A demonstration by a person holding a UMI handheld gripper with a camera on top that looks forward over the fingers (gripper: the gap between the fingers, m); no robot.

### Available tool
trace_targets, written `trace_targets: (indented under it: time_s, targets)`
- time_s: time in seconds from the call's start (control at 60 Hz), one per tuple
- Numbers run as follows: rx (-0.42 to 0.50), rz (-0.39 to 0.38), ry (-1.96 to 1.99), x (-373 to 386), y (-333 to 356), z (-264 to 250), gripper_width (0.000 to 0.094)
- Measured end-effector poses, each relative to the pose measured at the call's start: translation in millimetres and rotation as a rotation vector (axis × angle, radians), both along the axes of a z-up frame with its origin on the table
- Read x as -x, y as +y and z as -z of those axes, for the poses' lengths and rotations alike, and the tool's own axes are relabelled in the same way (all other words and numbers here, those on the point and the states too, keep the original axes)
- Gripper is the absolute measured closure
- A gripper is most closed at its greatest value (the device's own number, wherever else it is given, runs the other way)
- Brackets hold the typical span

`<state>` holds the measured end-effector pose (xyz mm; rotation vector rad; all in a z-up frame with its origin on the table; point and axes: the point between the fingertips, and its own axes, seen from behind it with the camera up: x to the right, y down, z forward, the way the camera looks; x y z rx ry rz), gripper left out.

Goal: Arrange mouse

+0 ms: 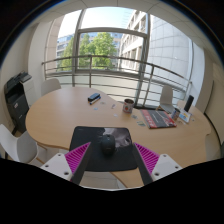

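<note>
A dark mouse (106,143) lies on a black mouse pad (92,135) at the near edge of a round wooden table (70,112). My gripper (112,160) is open. Its magenta pads (76,158) are spread wide on either side. The mouse stands between the fingertips, slightly ahead, with a clear gap at each side. It rests on the pad and neither finger touches it.
Farther on the table are a colourful magazine (158,118), a cup (128,105), a small dark box (93,97) and a white device (167,97). White chairs (15,142) stand around the table. A dark cabinet (17,97) is to the left. Large windows lie beyond.
</note>
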<state>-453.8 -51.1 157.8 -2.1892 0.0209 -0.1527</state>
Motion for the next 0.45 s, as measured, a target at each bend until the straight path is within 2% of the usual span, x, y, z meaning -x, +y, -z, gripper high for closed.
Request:
trace_targets:
  time_s: [0.233, 0.45]
  targets:
    - [-0.018, -0.014, 0.027, 5.3, -66.2, -18.9, 0.0095]
    - [-0.012, -0.045, 0.019, 8.5, -98.5, -22.7, 0.0096]
